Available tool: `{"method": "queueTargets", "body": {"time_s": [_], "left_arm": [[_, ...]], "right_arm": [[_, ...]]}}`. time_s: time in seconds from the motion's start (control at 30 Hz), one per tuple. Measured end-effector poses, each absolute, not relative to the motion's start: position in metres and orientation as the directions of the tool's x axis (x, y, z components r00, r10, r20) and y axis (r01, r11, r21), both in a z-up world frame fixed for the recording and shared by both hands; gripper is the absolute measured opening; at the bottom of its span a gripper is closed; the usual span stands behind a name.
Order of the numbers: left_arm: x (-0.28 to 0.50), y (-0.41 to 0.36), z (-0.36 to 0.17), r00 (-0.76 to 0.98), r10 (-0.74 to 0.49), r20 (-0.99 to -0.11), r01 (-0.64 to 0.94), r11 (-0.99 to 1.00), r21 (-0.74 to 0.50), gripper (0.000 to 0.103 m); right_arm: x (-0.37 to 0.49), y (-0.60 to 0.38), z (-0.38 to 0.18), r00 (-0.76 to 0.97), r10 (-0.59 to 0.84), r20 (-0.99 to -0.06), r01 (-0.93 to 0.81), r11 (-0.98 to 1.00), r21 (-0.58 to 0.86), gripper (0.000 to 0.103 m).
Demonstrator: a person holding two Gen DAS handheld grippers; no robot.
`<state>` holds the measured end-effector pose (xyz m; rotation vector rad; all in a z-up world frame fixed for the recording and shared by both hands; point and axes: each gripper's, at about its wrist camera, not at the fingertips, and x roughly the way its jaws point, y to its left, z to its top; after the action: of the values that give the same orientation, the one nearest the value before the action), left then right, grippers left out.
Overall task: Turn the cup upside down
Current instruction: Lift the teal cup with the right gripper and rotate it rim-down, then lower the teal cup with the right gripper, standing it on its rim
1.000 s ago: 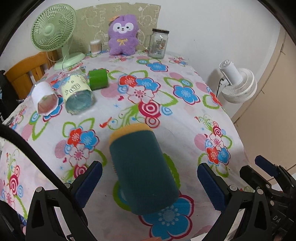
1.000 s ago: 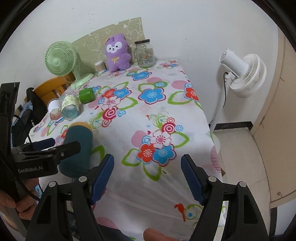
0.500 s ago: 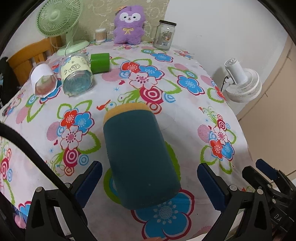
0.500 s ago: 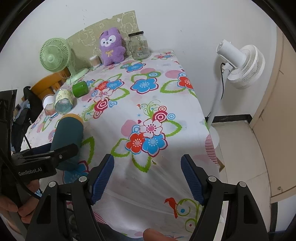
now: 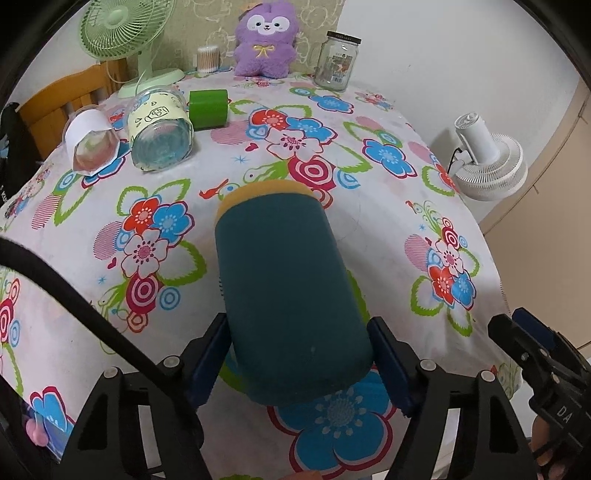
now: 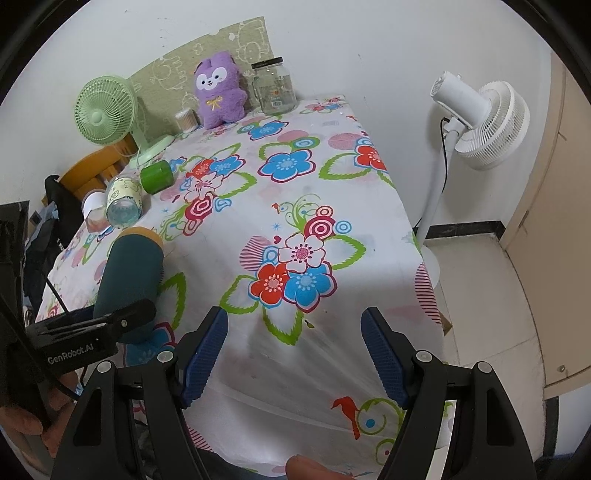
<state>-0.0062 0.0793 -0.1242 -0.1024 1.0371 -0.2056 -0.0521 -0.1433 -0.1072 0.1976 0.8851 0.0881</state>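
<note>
A dark teal cup [image 5: 284, 288] with a yellow rim lies on its side on the flowered tablecloth, base toward me, rim pointing away. My left gripper [image 5: 299, 365] has its blue pads pressed on both sides of the cup near its base. The cup also shows in the right wrist view [image 6: 129, 280], with the left gripper's black body in front of it. My right gripper [image 6: 293, 354] is open and empty above the table's near right part.
A clear glass [image 5: 160, 134], a white cup [image 5: 90, 142] and a green cup [image 5: 207, 109] lie on their sides at the far left. A green fan [image 5: 122, 33], purple plush [image 5: 266, 44] and jar [image 5: 336, 61] stand at the back. A white fan [image 6: 476, 122] stands beside the table.
My left gripper's fingers have closed from wide open onto the teal cup's sides. The right gripper has stayed open, shifting slightly.
</note>
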Motion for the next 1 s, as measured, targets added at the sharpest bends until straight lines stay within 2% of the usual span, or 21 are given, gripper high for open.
{"method": "queueTargets", "body": {"time_s": [0.5, 1.0], "left_arm": [[-0.003, 0.088, -0.107, 0.483, -0.209, -0.85, 0.158, 0.976, -0.15, 0.075], [0.004, 0.105, -0.066, 0.573, -0.171, -0.802, 0.173, 0.981, -0.086, 0.073]], "right_arm": [[-0.051, -0.143, -0.108, 0.638, 0.169, -0.752, 0.007, 0.974, 0.225, 0.077], [-0.045, -0.136, -0.106, 0.648, 0.194, -0.736, -0.015, 0.97, 0.243, 0.077]]}}
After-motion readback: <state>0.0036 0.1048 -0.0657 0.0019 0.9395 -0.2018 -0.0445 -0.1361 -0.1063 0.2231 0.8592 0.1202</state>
